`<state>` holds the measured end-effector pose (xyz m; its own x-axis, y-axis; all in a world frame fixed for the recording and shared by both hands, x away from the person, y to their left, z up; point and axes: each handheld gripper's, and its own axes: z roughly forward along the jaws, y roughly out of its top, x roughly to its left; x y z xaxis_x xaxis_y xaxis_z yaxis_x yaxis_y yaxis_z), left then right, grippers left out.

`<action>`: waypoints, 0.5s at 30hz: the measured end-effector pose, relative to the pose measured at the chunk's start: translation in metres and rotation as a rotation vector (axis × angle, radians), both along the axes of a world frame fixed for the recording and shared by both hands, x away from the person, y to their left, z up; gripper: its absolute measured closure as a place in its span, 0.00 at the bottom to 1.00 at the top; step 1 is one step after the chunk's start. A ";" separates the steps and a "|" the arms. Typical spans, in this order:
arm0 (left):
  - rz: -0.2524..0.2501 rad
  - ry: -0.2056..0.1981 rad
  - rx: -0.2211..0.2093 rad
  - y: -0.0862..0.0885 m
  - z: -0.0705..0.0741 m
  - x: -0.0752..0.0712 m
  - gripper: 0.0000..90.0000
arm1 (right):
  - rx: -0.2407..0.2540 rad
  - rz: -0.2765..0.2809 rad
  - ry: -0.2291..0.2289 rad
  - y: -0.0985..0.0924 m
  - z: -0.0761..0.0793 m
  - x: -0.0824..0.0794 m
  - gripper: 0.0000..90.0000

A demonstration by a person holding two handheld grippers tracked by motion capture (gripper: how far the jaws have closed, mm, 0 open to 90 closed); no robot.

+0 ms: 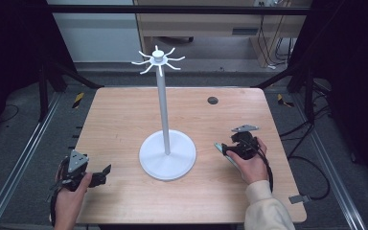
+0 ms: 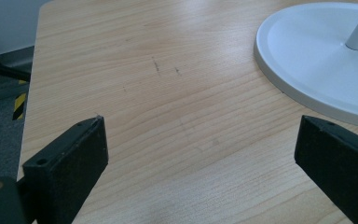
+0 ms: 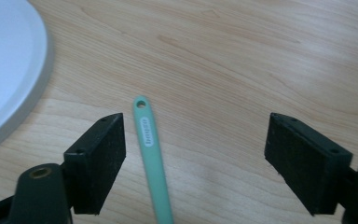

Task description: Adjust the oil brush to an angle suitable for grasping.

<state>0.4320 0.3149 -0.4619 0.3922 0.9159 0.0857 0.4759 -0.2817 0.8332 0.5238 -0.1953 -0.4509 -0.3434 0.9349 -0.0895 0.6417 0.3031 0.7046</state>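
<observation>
- Mint-green handle [image 3: 151, 158] lies between our right gripper's [image 3: 196, 158] released jaws, nearer the 9 o'clock one; we should centre before clenching.
- Left gripper [image 2: 200, 154] released, stand [image 2: 317, 60] at 2 o'clock.

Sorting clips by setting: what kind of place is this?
Probably a lab or workshop recording bay: a wooden table inside a dark metal frame, cables on the floor behind, and a white hook stand.
</observation>
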 end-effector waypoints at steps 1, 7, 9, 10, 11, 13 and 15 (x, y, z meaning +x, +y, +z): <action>-0.002 0.002 0.000 0.000 0.000 0.000 0.02 | 0.000 0.000 0.000 0.000 0.000 0.000 0.26; -0.008 0.002 0.012 -0.002 0.000 0.000 0.02 | 0.007 0.066 -0.028 0.013 0.006 -0.004 0.44; -0.011 0.004 0.012 -0.002 0.000 0.000 0.02 | 0.007 0.099 -0.032 0.017 0.008 -0.006 0.50; -0.013 0.005 0.013 -0.002 0.000 0.000 0.02 | 0.002 0.126 -0.029 0.022 0.008 -0.006 0.56; -0.014 0.005 0.014 -0.002 0.000 0.000 0.02 | 0.002 0.126 -0.029 0.022 0.008 -0.006 0.56; -0.016 0.005 0.015 -0.003 0.000 0.000 0.02 | -0.001 0.149 -0.010 0.026 0.008 -0.007 0.61; -0.018 0.008 0.016 -0.003 0.000 0.000 0.03 | -0.024 0.180 0.006 0.030 0.006 -0.007 0.70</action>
